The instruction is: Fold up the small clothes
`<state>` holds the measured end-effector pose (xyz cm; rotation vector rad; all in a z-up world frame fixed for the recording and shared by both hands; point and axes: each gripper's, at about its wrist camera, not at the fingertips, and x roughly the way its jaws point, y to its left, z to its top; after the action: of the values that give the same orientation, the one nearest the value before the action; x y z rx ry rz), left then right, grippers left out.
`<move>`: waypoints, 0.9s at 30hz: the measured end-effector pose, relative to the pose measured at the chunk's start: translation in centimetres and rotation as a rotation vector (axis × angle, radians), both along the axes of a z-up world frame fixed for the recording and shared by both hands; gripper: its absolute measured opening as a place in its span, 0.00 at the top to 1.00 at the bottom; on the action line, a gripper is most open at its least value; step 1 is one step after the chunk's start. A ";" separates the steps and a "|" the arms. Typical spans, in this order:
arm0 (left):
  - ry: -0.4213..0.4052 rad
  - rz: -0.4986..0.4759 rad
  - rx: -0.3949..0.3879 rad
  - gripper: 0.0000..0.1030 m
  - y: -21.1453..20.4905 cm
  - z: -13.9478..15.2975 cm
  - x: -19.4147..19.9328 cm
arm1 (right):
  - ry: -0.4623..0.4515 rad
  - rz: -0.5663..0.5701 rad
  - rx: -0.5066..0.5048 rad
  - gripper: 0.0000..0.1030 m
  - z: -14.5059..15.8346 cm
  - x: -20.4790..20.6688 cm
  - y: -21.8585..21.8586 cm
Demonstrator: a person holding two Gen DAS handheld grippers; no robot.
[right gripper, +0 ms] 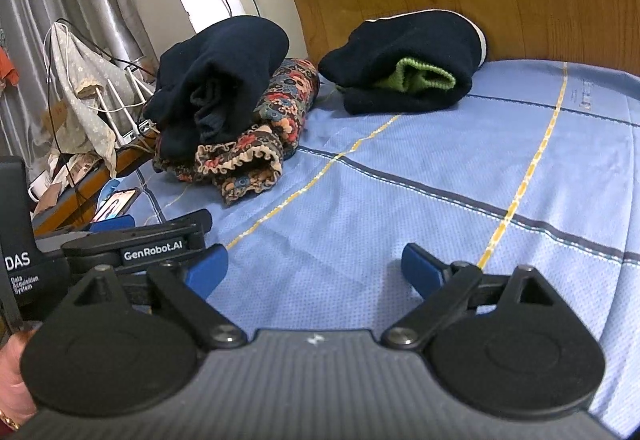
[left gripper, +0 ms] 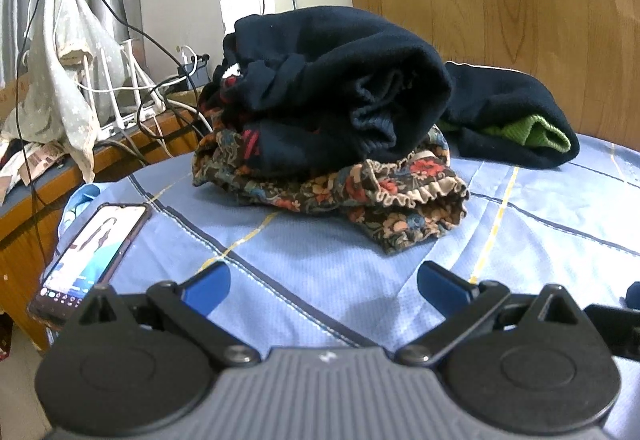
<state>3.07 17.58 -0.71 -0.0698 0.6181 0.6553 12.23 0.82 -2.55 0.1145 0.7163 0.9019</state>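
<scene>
Rumpled navy fleece (left gripper: 340,80) atop frilled floral cloth (left gripper: 384,196), both grippers' fingers wide, empty

Black tongs (right gripper: 314,266) with blue pads (right gripper: 206,272), ribbed grey body, silver screws, "GenRobot.AI" lettering.

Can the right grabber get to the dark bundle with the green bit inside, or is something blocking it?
Probably yes. The right gripper is open and empty, and only bare blue bedsheet lies between it and the dark bundle with green lining. The pile of clothes sits off to the left, out of its way.
</scene>
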 end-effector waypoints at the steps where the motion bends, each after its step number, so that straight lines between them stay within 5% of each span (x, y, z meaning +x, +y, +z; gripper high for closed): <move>1: 0.000 0.000 0.006 0.00 -0.1 0.0 0.0 | 0.001 0.000 0.001 0.07 0.0 0.0 0.0; 27: -0.013 0.001 0.115 0.00 -1.3 0.4 -0.4 | 0.005 0.000 0.006 0.07 0.0 0.0 -0.1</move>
<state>2.66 16.31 -0.35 0.0326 0.5673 0.6893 12.22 0.67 -2.57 0.1218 0.7184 0.9038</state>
